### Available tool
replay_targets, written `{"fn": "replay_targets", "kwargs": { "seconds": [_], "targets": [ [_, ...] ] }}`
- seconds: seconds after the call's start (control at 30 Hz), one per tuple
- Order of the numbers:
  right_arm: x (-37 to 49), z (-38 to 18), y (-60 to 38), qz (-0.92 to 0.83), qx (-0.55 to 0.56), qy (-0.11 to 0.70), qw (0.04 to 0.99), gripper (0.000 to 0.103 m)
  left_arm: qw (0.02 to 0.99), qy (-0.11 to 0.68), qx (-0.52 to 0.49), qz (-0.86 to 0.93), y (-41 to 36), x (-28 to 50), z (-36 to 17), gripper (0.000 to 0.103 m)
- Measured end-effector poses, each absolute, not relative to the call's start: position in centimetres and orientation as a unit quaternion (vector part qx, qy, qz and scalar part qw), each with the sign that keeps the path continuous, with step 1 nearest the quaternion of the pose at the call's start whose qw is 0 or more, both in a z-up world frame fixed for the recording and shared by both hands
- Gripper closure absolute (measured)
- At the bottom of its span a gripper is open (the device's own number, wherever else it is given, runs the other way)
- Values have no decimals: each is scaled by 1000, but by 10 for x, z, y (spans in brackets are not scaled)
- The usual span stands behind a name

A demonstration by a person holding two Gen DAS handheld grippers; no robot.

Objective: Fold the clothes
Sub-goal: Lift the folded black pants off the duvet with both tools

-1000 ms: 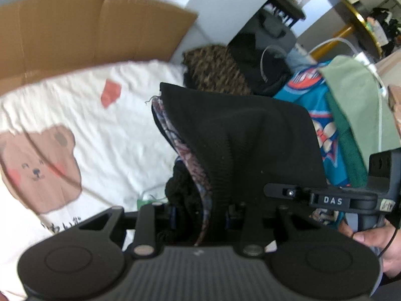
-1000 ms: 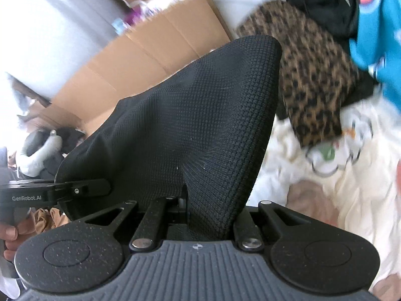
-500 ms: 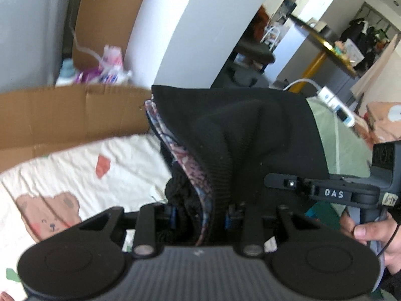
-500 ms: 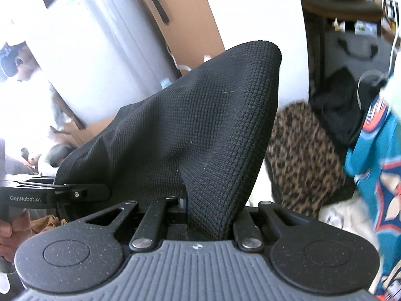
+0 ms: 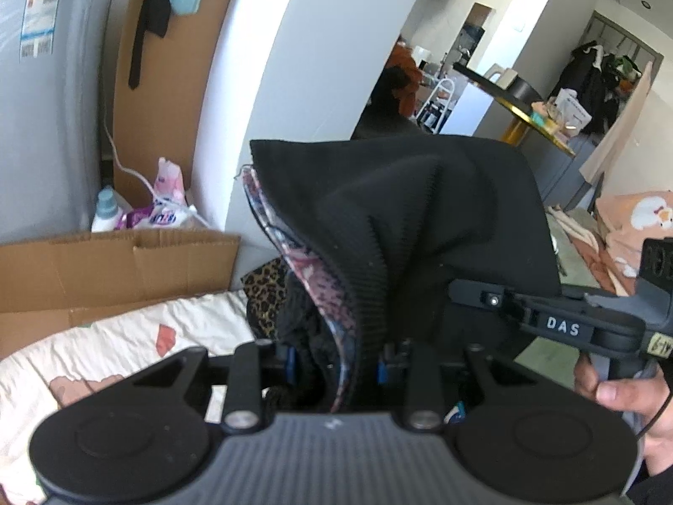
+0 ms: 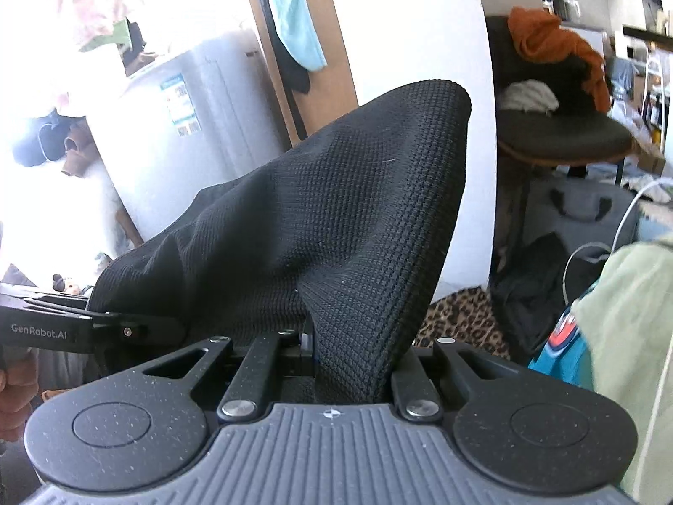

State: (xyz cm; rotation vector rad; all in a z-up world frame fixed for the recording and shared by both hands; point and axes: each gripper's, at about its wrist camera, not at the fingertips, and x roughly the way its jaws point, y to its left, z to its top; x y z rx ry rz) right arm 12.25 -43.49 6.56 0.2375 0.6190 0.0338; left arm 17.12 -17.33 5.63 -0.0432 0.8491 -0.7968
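Both grippers have risen since the earlier frames: the bear-print sheet that filled the left side of the left wrist view has sunk to the lower left corner, and the leopard-print cloth that sat beside the garment in the right wrist view has dropped to the lower middle.

Left wrist view: the left gripper [image 5: 336,357] sits at the bottom centre, its jaws clamped on a thick bunch of the black knit garment [image 5: 420,219]. The fabric rises from between the jaws and fans out over the middle of the frame, its ribbed hem curling down toward the jaws. A patterned pinkish lining [image 5: 303,261] shows along the garment's left edge. At the right edge, the right gripper [image 5: 471,294] reaches in sideways and meets the garment's lower right side, held by a hand [image 5: 618,395]. The bear-print sheet [image 5: 105,345] lies at lower left, with a cardboard box flap [image 5: 105,265] above it and the leopard-print cloth [image 5: 265,290] just left of the garment.

Right wrist view: the right gripper [image 6: 345,362] at bottom centre is closed tight on a thin fold of the black knit garment [image 6: 336,219], which stands up in a peak toward the upper middle. The left gripper [image 6: 160,330] enters from the left edge, touching the garment's lower left corner. The leopard-print cloth [image 6: 462,315] lies lower right of the garment.
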Motion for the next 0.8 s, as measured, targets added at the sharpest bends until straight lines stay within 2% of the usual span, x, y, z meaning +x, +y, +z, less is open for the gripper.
{"fn": "replay_targets", "kwargs": {
  "seconds": [0.43,0.8],
  "targets": [
    [81,151,-452,17,84,275,958,93,847,356,-33,-394,-198,115,112,68],
    [52,166,-477,9,61,278,958,93,839,342,-36,-422,-225,92,108,68]
  ]
}}
